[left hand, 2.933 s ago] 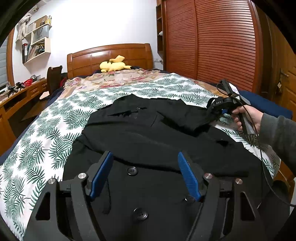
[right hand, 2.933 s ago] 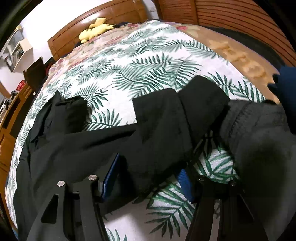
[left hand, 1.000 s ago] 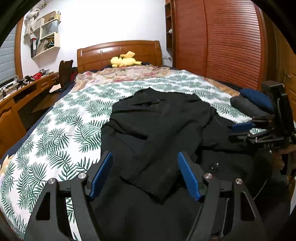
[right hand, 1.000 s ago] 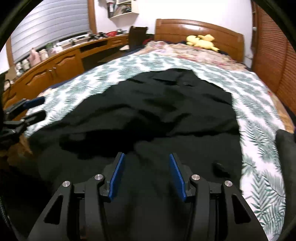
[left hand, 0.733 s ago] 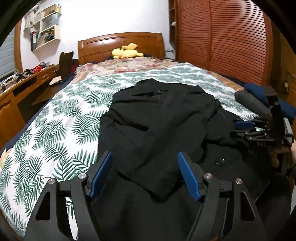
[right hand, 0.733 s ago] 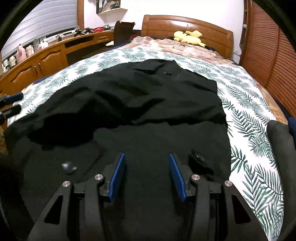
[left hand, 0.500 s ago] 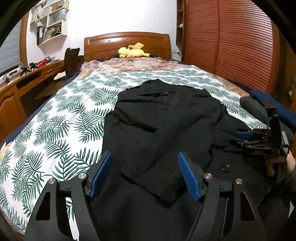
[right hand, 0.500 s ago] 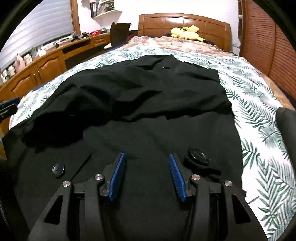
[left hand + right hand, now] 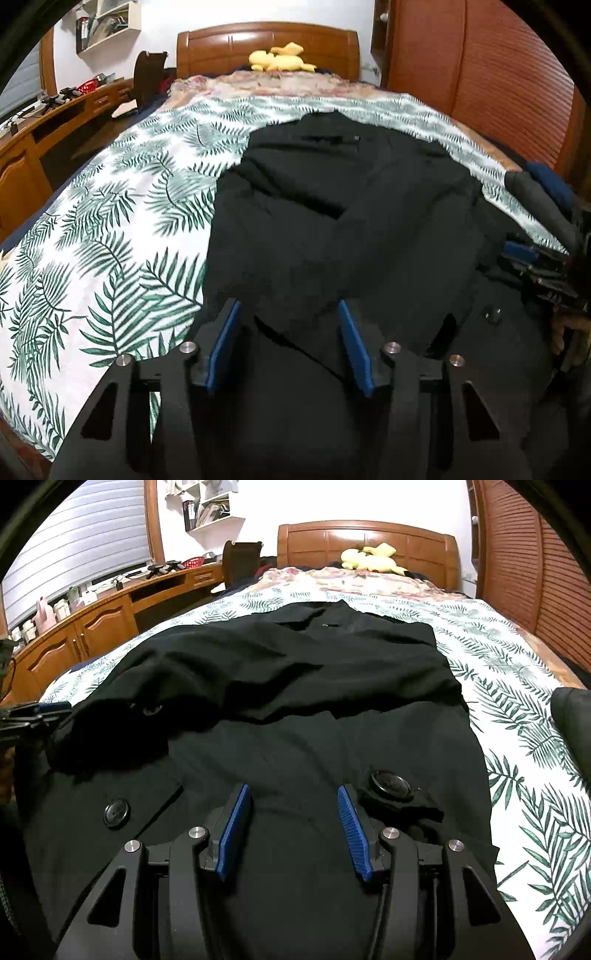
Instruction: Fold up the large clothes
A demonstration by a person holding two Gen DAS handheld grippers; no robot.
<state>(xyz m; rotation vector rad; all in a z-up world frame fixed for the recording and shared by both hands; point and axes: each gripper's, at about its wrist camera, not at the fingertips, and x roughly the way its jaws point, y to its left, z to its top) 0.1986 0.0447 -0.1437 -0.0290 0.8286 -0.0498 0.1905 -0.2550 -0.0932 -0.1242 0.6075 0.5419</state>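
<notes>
Both my grippers have come down closer to the black coat (image 9: 351, 221) than a second ago, and my left gripper (image 9: 288, 332) has just been narrowing its jaws, with a folded edge of the coat lying in the gap between them but not pinched.

Going from left to right: at the far left stands a wooden desk (image 9: 103, 624) along the wall under a window blind (image 9: 85, 542). Next comes the leaf-print bedspread (image 9: 110, 229), bare on the left side of the bed. My left gripper hangs over the near left part of the coat, its blue pads (image 9: 223, 343) apart and gripping nothing; whether they brush the cloth I cannot tell. The coat itself lies spread down the middle of the bed, collar toward the far wooden headboard (image 9: 266, 44), sleeves folded in across its front, hem nearest me. A yellow plush toy (image 9: 280, 57) rests by the headboard.

My right gripper (image 9: 291, 819) hovers over the near hem, jaws parted and empty, coat cloth below them. One large button (image 9: 116, 812) sits to its left, another button (image 9: 391, 784) just right of its right finger. Farther right lies more bedspread, then a dark folded garment (image 9: 539, 206) at the bed's right edge, beside the slatted wardrobe doors (image 9: 480, 74).
</notes>
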